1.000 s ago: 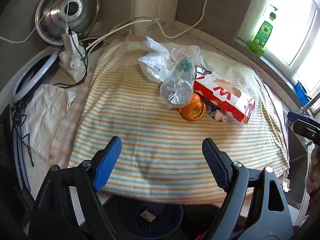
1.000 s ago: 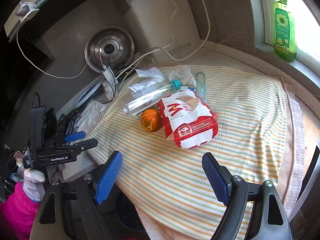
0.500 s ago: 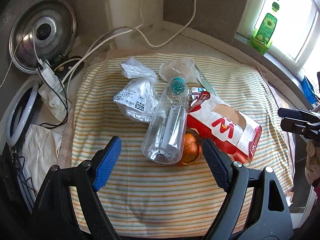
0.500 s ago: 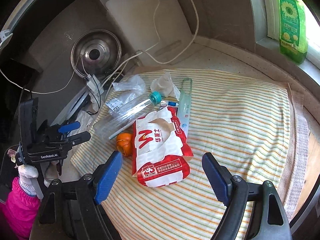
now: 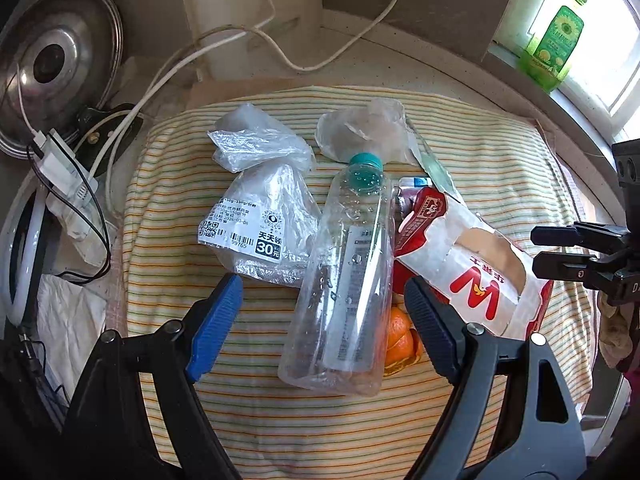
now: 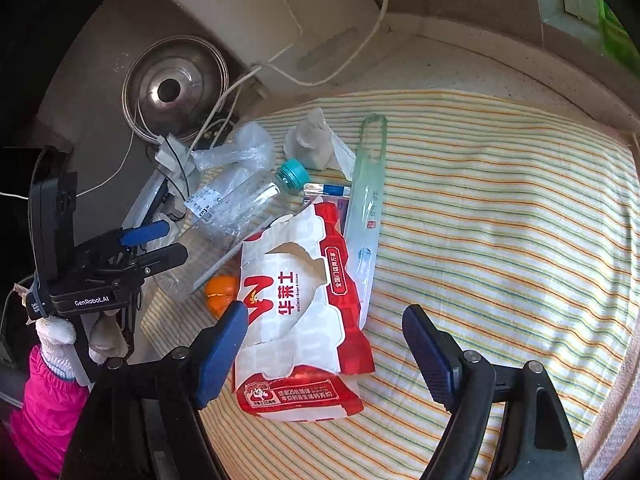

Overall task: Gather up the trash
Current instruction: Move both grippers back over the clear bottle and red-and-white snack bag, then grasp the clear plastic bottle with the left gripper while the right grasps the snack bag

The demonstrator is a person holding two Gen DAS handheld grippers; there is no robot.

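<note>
Both grippers, left gripper (image 5: 322, 320) and right gripper (image 6: 324, 352), have closed in, jaws spread and empty. Plastic bottle (image 5: 344, 276) and red-and-white takeaway bag (image 6: 304, 316) now sit between them, apparently ready for grabbing.

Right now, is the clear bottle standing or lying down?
Lying down: the clear bottle rests on its side on the striped cloth, teal cap on.

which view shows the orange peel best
The left wrist view: the orange peel shows its curled segments beside the clear plastic bottle, though the bottle overlaps part of it. The right wrist view shows only a small patch, hemmed in by the red and white paper bag.
</note>
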